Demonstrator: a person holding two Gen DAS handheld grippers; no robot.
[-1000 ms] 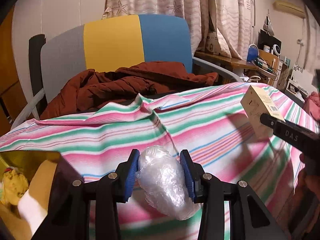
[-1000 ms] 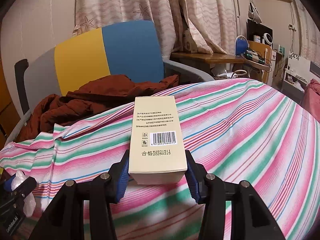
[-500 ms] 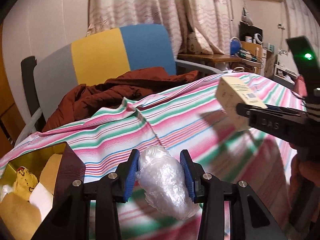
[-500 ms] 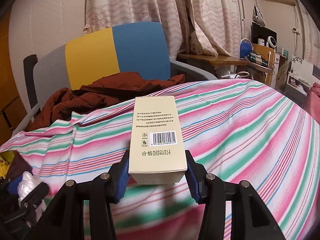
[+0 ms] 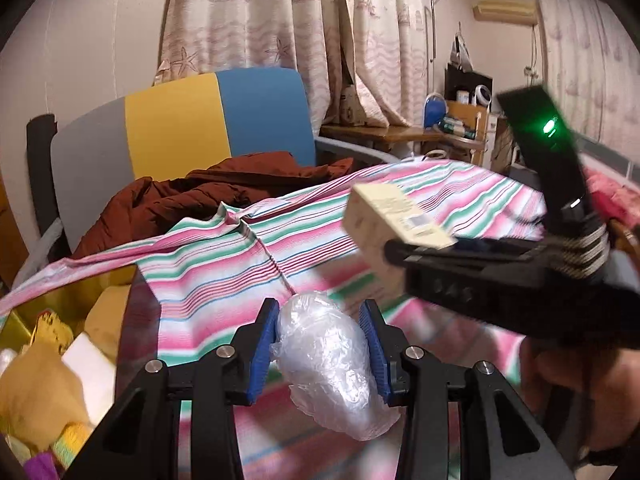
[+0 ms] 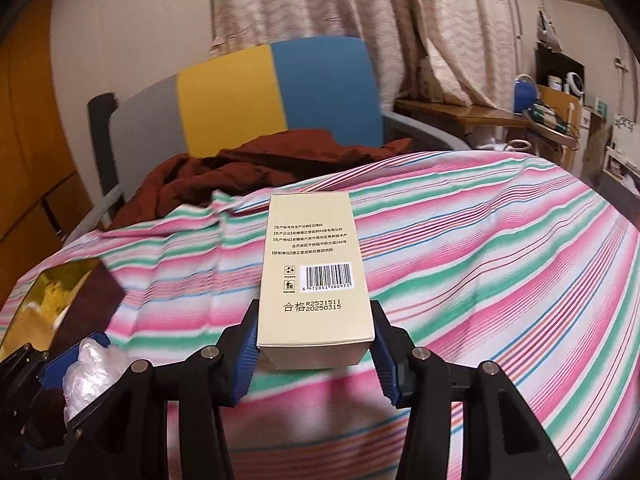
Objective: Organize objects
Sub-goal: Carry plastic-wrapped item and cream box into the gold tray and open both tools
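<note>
The two blue pads of the left gripper (image 5: 323, 344) pinch one crumpled clear plastic bundle (image 5: 332, 364), which sticks out past the pads toward the camera and hangs above the striped cloth (image 5: 224, 276). The two blue pads of the right gripper (image 6: 314, 350) are clamped on the sides of one cream carton (image 6: 316, 276), its barcode face turned up and its long axis running away from the camera along the fingers. In the left wrist view the right gripper reaches in from the right with the carton held ahead of it, blurred, one green light glowing on its body, and one hand (image 5: 576, 404) gripping it from below. In the right wrist view the left gripper sits at the lower left with the plastic bundle between its pads. Both loads are held in the air over the pink, green and white striped cloth. At the left edge of the cloth stands one open gold-lined box (image 6: 60, 312), holding several yellow and white things, too blurred to count. Beyond the cloth one rust-brown garment (image 5: 192, 200) lies heaped on one chair (image 5: 180, 120) with grey, yellow and blue panels, in front of patterned curtains (image 5: 300, 32).
</note>
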